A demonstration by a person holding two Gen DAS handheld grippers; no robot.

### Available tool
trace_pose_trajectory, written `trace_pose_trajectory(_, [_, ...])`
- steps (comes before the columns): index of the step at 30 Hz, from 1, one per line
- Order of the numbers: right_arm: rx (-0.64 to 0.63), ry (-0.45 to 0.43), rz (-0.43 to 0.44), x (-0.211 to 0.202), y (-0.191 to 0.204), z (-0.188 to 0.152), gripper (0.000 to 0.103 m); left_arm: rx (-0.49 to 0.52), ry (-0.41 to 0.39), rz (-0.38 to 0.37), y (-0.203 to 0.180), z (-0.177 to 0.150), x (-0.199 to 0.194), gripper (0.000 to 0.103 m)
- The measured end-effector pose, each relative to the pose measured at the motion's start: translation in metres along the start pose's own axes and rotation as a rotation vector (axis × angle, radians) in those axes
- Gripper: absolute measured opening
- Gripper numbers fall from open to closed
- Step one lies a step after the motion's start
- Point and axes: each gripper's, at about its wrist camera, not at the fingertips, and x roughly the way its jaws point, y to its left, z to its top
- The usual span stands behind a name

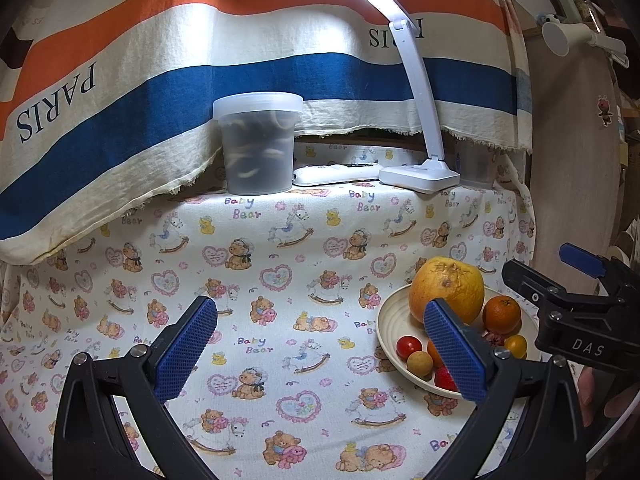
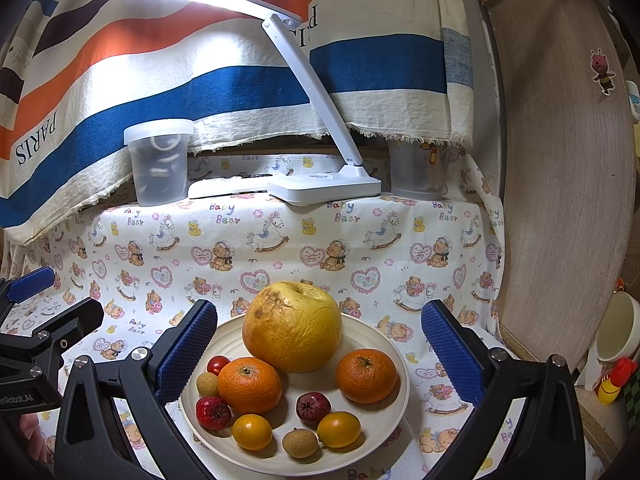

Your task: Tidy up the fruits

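"PARIS" on striped cloth (image 1: 120, 92); "Baby Bear" on tablecloth (image 1: 240, 208).

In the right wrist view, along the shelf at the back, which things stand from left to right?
Lidded tub → white remote → lamp base → clear cup.
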Motion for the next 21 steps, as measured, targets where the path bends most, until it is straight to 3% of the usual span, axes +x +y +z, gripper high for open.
trace_pose_trajectory(21, [0.000,0.001,0.001,0.0005,-0.0005,0.0000,0.103,0.002,-0.003,-0.001,0.0002,0.0006,0.0001,0.103])
